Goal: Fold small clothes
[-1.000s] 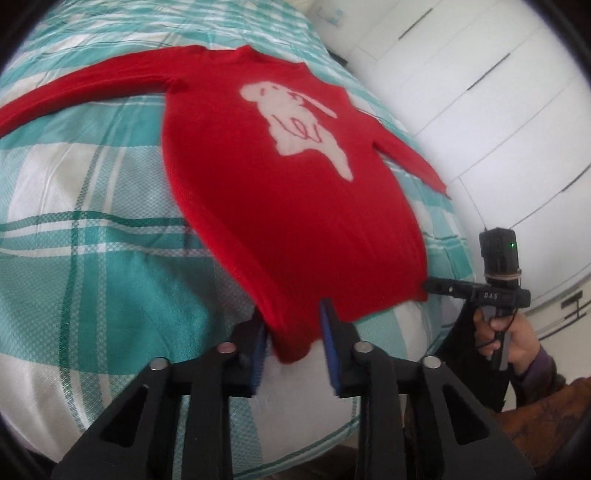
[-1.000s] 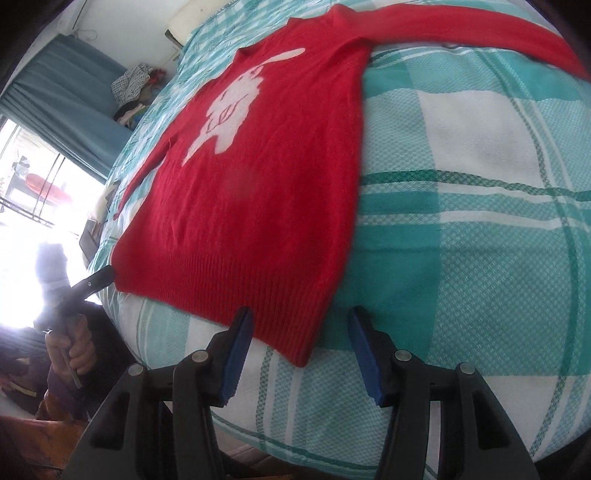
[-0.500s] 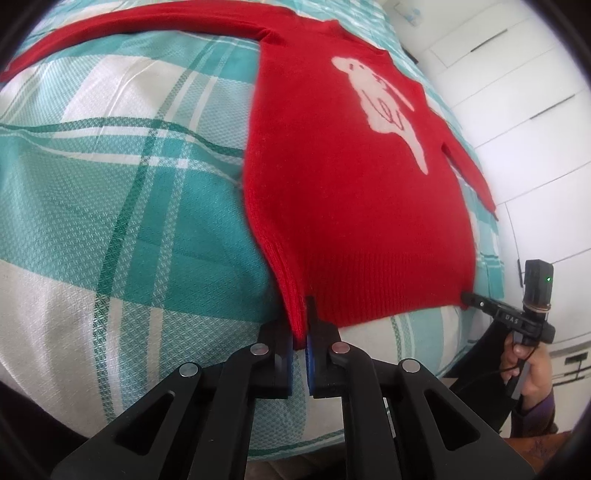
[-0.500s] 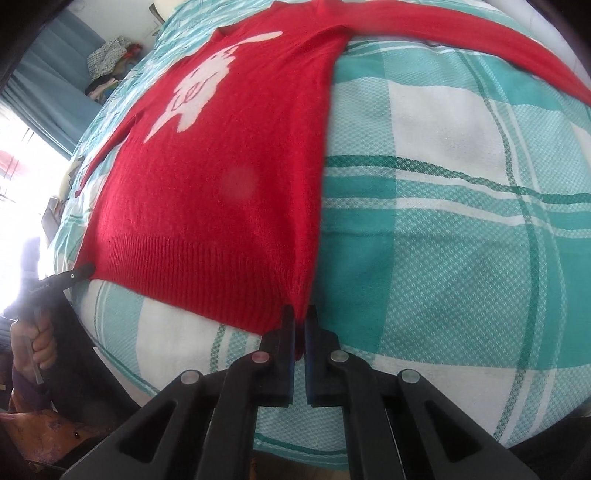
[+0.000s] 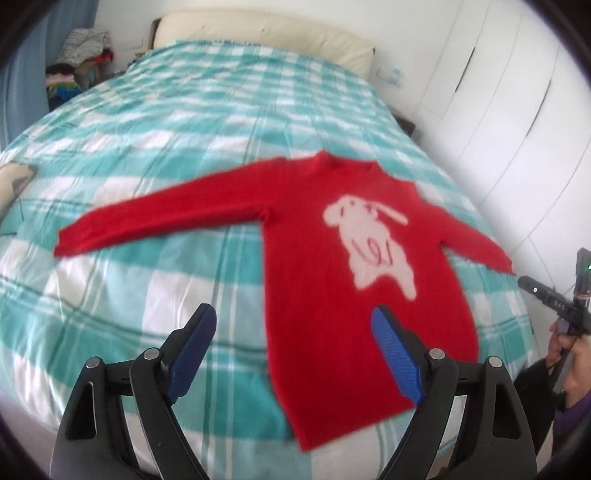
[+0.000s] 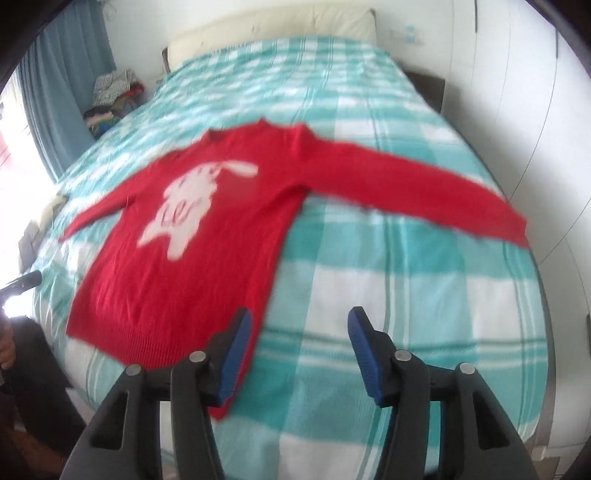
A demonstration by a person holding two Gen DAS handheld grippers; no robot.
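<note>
While both views blur with motion, the bed point(image 5: 229, 122) fills most of each, covered by a teal and white checked bedspread point(image 6: 388, 288) with a cream headboard point(image 5: 258, 33) at its far edge. Spread flat on the bedspread near the bed's near edge lies the red sweater point(image 5: 332, 266), both sleeves stretched out sideways, its hem toward the near edge and a white animal figure point(image 5: 369, 243) on the chest. Heaped clothes point(image 6: 110, 96) sit beside the bed's far left corner. Above the hem the left gripper point(image 5: 293, 350) hangs with jaws spread wide and empty. Over the sweater's right hem corner the right gripper point(image 6: 299, 350) also gapes, holding nothing.
</note>
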